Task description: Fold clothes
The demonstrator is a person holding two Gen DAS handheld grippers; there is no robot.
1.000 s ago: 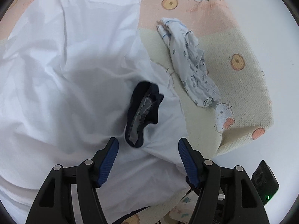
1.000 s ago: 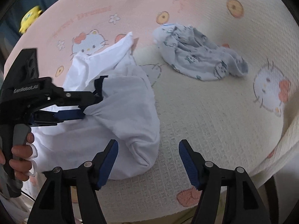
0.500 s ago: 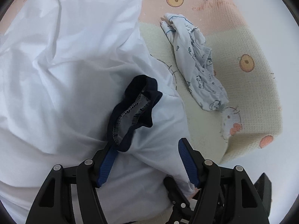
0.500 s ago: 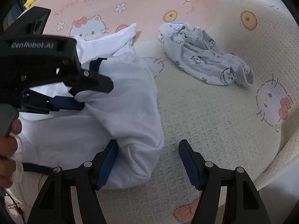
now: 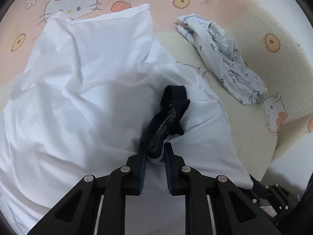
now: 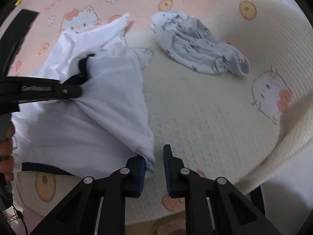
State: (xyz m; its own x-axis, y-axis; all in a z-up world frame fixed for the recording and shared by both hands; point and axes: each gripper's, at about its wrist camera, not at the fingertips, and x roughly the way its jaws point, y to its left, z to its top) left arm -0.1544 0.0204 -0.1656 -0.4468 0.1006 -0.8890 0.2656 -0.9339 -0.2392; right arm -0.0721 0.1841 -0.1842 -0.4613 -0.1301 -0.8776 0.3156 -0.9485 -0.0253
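Left gripper [image 5: 154, 152] is clamping down on the white shirt [image 5: 88, 90] right at its dark navy collar [image 5: 168, 115], jaws nearly together with collar and white cloth bunched between the blue pads [image 5: 142, 166]. Right gripper [image 6: 154, 162] is sitting at the shirt's near corner: jaws narrow, a fold of white fabric is lying against the left pad, a gap is showing to the right pad. Can't tell if that side is actually pinching yet.

The shirt is lying crumpled on the left half of the cartoon-cat blanket [image 6: 205, 117], one hem reaching up onto the pink band. In the right wrist view the shirt [image 6: 101, 98] is pulling taut between the two grippers, and the left gripper [image 6: 77, 91] is coming in from the left edge with a hand [image 6: 5, 150] wrapping its handle.

A printed pale-blue garment [image 5: 223, 58] is lying crumpled well apart to the right, on the cream part of the blanket.
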